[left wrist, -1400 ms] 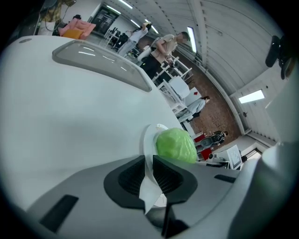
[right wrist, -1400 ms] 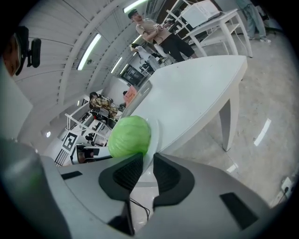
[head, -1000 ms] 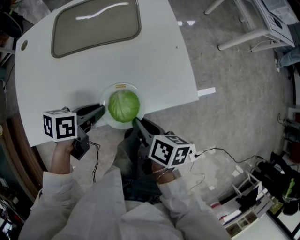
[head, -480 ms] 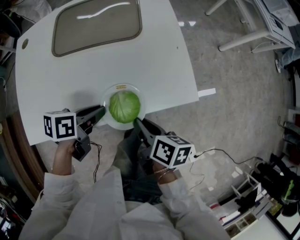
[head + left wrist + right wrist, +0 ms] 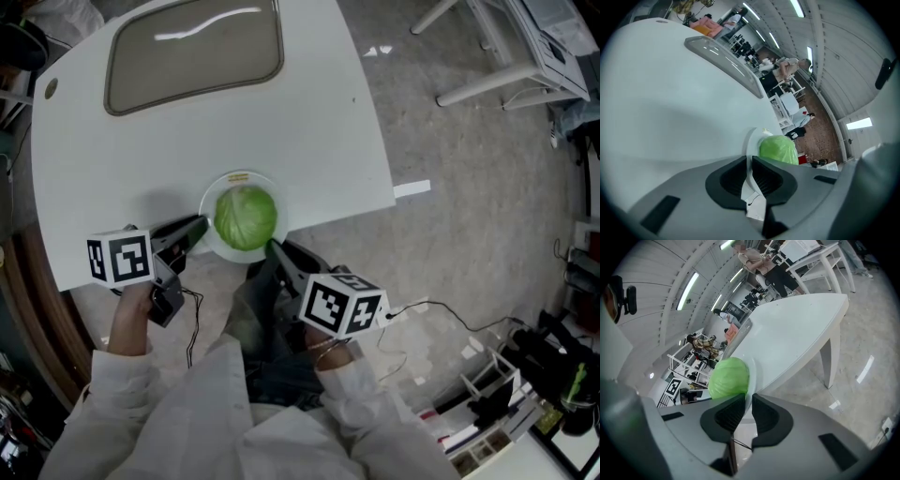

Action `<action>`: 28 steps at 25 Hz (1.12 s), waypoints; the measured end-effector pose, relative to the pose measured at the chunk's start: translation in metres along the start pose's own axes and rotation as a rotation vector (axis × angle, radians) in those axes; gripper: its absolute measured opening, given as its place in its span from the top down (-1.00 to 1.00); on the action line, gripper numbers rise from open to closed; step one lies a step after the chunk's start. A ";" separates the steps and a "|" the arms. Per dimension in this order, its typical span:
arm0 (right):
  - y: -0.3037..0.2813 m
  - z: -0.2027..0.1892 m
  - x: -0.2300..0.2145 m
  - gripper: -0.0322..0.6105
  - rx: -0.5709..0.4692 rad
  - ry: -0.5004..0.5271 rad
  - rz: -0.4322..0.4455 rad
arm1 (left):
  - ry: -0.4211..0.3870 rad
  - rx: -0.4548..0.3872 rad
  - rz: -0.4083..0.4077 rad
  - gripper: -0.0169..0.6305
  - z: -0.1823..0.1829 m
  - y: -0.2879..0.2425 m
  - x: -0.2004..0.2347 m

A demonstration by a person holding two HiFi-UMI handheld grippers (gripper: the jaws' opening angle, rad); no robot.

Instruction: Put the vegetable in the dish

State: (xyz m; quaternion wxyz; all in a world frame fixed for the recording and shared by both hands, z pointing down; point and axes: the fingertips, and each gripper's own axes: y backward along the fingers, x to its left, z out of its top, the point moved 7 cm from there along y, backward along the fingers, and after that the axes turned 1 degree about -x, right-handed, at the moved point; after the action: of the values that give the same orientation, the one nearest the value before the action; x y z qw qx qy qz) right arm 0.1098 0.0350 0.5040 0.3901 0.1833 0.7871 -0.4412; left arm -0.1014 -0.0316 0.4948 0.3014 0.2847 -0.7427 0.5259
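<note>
A round green cabbage [image 5: 246, 217] sits in a white dish [image 5: 234, 175] at the near edge of the white table [image 5: 309, 122]. My left gripper [image 5: 199, 226] reaches the dish from the left, and its jaws have just been closing with the dish rim [image 5: 751, 140] between them. My right gripper [image 5: 274, 248] comes from the near side, its jaws also just closing onto the rim [image 5: 753, 376]. The cabbage [image 5: 778, 150] shows just beyond the left jaws. It also lies just past the right jaws [image 5: 729, 378].
A beige rounded panel [image 5: 192, 52] is set into the far part of the table. Grey floor lies to the right, with another white table's legs [image 5: 487, 66] and a shelf of clutter [image 5: 525, 394]. Cables [image 5: 441, 305] trail from both grippers.
The left gripper's marker cube has rolled slightly. Dish and cabbage stay at the table's near edge, and both hands keep their places.
</note>
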 end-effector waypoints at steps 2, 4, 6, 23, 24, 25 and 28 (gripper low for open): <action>0.002 0.001 0.000 0.73 0.004 -0.007 0.004 | 0.001 0.000 0.007 0.82 -0.001 0.000 -0.002; 0.003 0.001 0.000 0.73 0.006 -0.010 0.007 | 0.006 -0.001 0.012 0.82 -0.004 0.000 -0.002; 0.003 0.000 0.001 0.74 0.009 -0.008 0.010 | 0.014 -0.002 0.014 0.82 -0.006 0.000 0.000; 0.006 0.016 0.022 0.75 0.029 0.045 0.056 | 0.022 -0.066 0.016 0.81 0.001 0.021 -0.011; 0.007 0.017 0.025 0.75 0.027 0.050 0.059 | 0.021 -0.071 0.016 0.81 0.001 0.024 -0.012; 0.008 0.018 0.028 0.75 0.026 0.054 0.062 | 0.019 -0.075 0.017 0.82 0.001 0.027 -0.014; 0.013 0.022 0.033 0.75 0.024 0.069 0.069 | 0.012 -0.087 0.025 0.81 0.002 0.031 -0.020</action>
State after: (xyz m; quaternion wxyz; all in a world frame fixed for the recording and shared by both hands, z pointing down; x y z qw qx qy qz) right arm 0.1067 0.0219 0.4644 0.3756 0.2299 0.7879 -0.4304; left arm -0.1111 -0.0226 0.4605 0.3115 0.2588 -0.7664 0.4986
